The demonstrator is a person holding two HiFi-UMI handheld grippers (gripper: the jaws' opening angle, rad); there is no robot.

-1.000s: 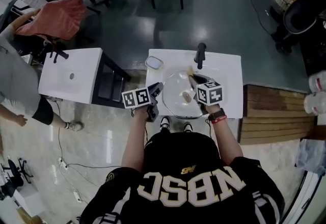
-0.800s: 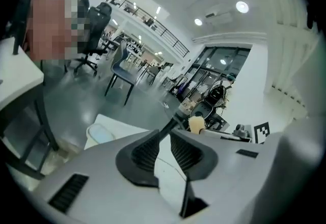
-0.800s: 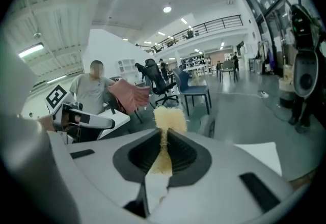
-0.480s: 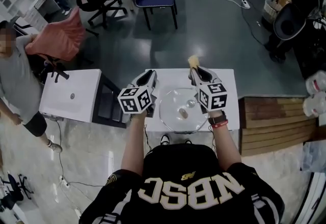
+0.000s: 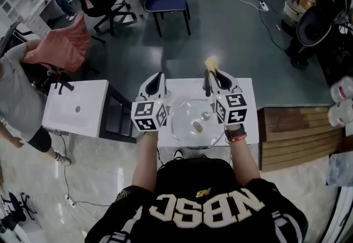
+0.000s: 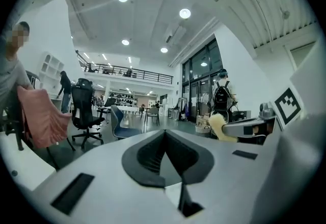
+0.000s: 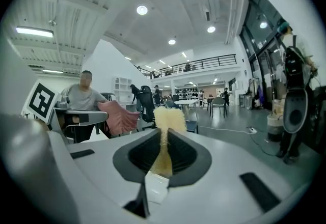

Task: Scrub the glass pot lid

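The glass pot lid [image 5: 190, 120] lies in the round basin of the white sink counter [image 5: 249, 99], its knob [image 5: 197, 125] facing up. Both grippers are held up above the counter, pointing forward over its far edge, well clear of the lid. My left gripper [image 5: 156, 77] [image 6: 164, 132] is shut with nothing between its jaws. My right gripper [image 5: 213, 74] [image 7: 165, 135] is shut on a yellow scrubber [image 5: 211, 63] [image 7: 168, 118], whose fluffy end sticks out past the fingertips. The scrubber [image 6: 218, 125] also shows at the right of the left gripper view.
A second white sink stand [image 5: 77, 105] is to the left, with a person [image 5: 19, 79] beside it. A pink cloth [image 5: 63, 35] hangs over a chair, and a blue chair [image 5: 168, 0] stands beyond the counter. Wooden boards [image 5: 292, 126] lie at the right.
Both grippers have lifted out of the basin and swung forward over the counter's far edge. The left jaws have closed. The right gripper still holds the scrubber.
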